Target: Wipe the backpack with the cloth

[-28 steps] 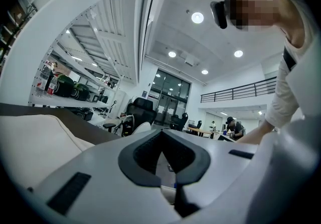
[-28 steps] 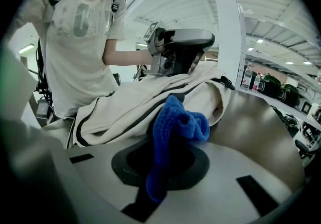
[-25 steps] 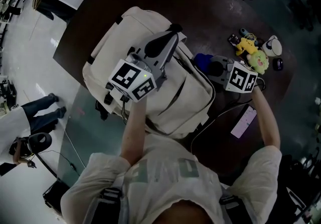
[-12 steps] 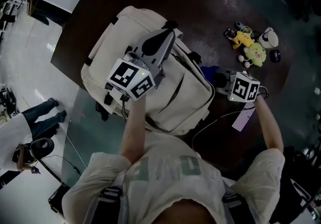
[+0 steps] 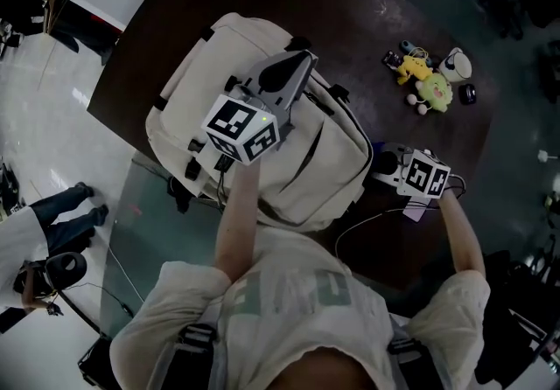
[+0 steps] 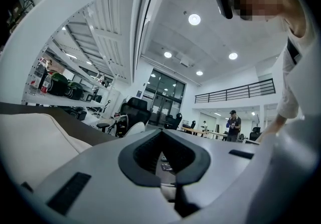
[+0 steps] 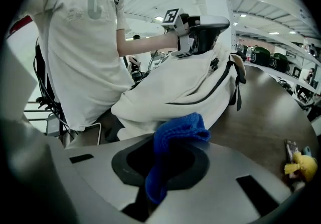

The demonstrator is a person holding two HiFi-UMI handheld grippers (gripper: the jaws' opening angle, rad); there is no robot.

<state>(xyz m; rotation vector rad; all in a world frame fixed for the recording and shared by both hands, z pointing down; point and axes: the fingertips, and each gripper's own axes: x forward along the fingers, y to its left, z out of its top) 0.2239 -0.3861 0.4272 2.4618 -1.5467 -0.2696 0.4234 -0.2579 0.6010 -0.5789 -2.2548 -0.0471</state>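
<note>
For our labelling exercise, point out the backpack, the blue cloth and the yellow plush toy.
backpack (image 5: pixel 328 161), head view, front panel
blue cloth (image 7: pixel 180 130), right gripper view, bunched upper fold
yellow plush toy (image 5: pixel 410 67), head view, its body

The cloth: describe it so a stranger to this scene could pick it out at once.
On the dark round table sits a big cream backpack, with the right gripper close beside it. Pinched in that gripper's jaws is the cloth, a small crumpled fuzzy rag. It is the only bright blue thing there, against the pale bag and the yellow toys.
</note>
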